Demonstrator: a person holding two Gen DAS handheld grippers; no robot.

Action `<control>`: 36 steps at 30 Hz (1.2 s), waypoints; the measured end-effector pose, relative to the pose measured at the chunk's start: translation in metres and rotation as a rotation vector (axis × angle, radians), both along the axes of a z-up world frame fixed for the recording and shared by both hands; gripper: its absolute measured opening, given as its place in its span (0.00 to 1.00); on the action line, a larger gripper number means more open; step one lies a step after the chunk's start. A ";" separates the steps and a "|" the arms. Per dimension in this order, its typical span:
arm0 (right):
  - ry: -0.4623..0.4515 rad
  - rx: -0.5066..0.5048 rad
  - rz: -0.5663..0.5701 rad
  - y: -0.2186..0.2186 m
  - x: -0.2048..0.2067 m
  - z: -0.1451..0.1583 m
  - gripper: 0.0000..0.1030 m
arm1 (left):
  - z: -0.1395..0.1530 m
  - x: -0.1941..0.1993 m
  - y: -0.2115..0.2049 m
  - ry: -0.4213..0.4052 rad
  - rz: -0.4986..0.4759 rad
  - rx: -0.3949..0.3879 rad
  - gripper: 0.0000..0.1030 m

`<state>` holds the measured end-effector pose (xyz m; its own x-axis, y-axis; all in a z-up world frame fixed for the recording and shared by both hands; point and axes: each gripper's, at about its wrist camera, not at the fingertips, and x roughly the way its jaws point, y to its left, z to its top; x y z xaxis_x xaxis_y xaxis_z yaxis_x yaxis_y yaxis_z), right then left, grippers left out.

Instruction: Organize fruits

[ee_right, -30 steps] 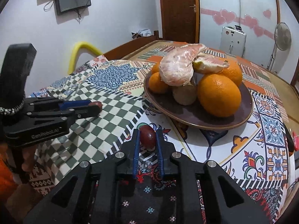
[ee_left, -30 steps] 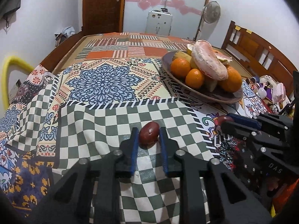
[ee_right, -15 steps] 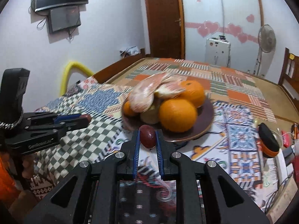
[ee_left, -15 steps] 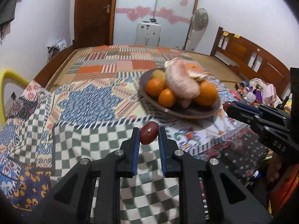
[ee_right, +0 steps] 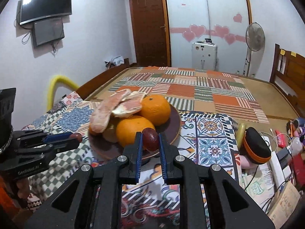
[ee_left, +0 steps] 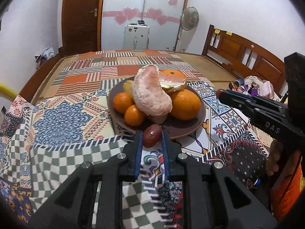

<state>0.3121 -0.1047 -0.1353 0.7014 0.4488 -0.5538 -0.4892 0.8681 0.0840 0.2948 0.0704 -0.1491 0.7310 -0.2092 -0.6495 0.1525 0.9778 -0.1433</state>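
Note:
My left gripper [ee_left: 152, 137] is shut on a small dark red fruit [ee_left: 152, 135] and holds it in the air at the near rim of the brown plate [ee_left: 198, 122]. The plate carries several oranges [ee_left: 184, 104] and peeled pomelo pieces [ee_left: 150, 93]. My right gripper [ee_right: 150, 139] is shut on a second dark red fruit [ee_right: 151, 139], held over the plate's near right rim [ee_right: 176, 122] beside an orange [ee_right: 133, 131]. Each gripper shows in the other's view, the right one [ee_left: 221, 93] and the left one [ee_right: 77, 136].
The plate sits on a bed with patchwork covers [ee_left: 63, 122]. A black and orange case [ee_right: 255, 147], cables and small clutter [ee_right: 282, 152] lie at the right. A wooden headboard [ee_left: 244, 57] stands at the right and a yellow hoop [ee_right: 57, 84] at the left.
Both grippers have risen from the cover with their red fruits and moved toward the plate; both fruits now sit at its near rim.

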 end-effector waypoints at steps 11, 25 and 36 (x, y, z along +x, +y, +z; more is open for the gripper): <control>0.085 -0.049 0.001 0.001 0.035 -0.019 0.15 | -0.008 0.020 -0.006 0.026 -0.006 0.000 0.19; 0.107 -0.042 -0.007 0.001 0.039 -0.019 0.25 | -0.012 0.026 -0.013 0.041 -0.012 0.015 0.23; -0.008 -0.005 -0.022 -0.011 0.011 0.011 0.26 | 0.010 -0.004 -0.010 -0.042 0.017 0.020 0.23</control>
<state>0.3231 -0.1155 -0.1244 0.7158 0.4301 -0.5501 -0.4704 0.8792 0.0754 0.2909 0.0602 -0.1392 0.7607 -0.1842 -0.6224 0.1416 0.9829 -0.1178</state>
